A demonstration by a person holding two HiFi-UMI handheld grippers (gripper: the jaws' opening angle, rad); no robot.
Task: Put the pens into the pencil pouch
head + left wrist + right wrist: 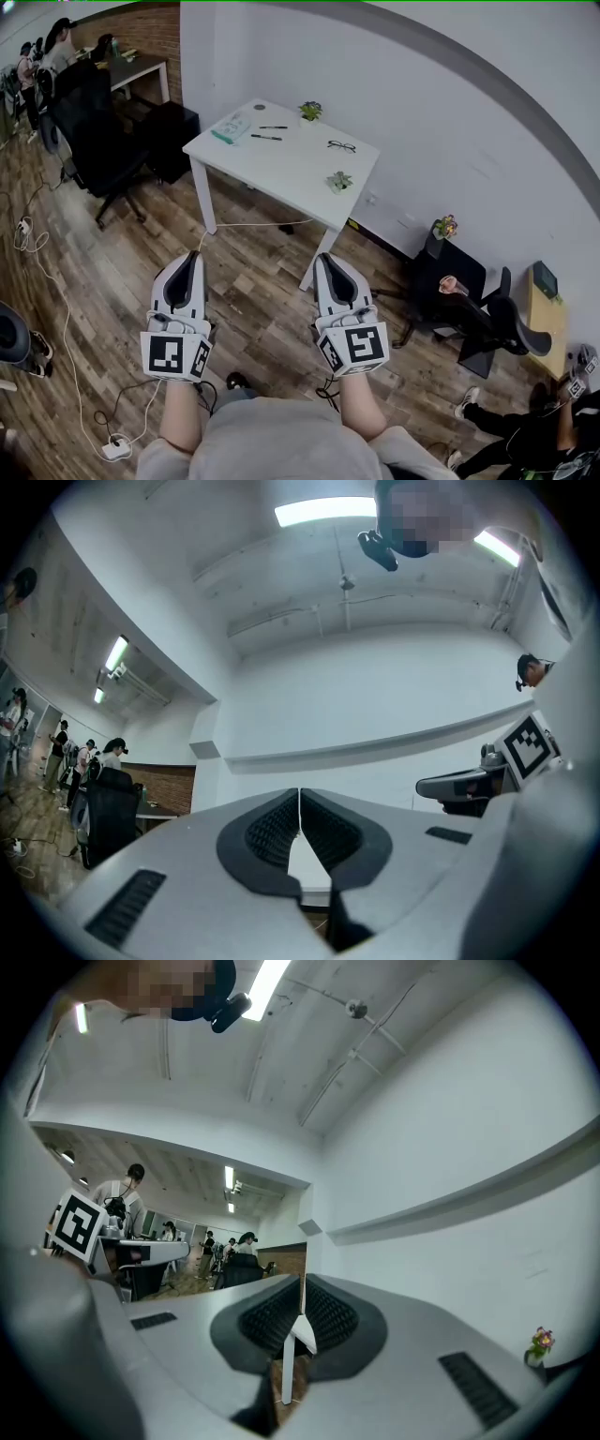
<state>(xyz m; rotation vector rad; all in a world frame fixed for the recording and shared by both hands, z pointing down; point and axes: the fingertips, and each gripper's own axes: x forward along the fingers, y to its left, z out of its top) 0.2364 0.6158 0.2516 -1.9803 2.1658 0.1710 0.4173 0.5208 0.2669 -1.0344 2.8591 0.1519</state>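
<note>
A white table (281, 169) stands ahead by the wall. On it lie two dark pens (268, 132) and a pale teal pencil pouch (231, 128) at its left end. My left gripper (194, 260) and right gripper (329, 262) are held low over the wooden floor, well short of the table. Both are shut with nothing between the jaws. In the left gripper view the jaws (300, 803) meet in front of the white wall. The right gripper view shows its jaws (302, 1290) touching, with the table's edge and leg behind them.
Black glasses (341, 146) and two small potted plants (310, 111) also sit on the table. A black office chair (94, 131) stands at the left, another chair (469, 309) at the right. Cables (56, 309) trail over the floor. People work at the far left.
</note>
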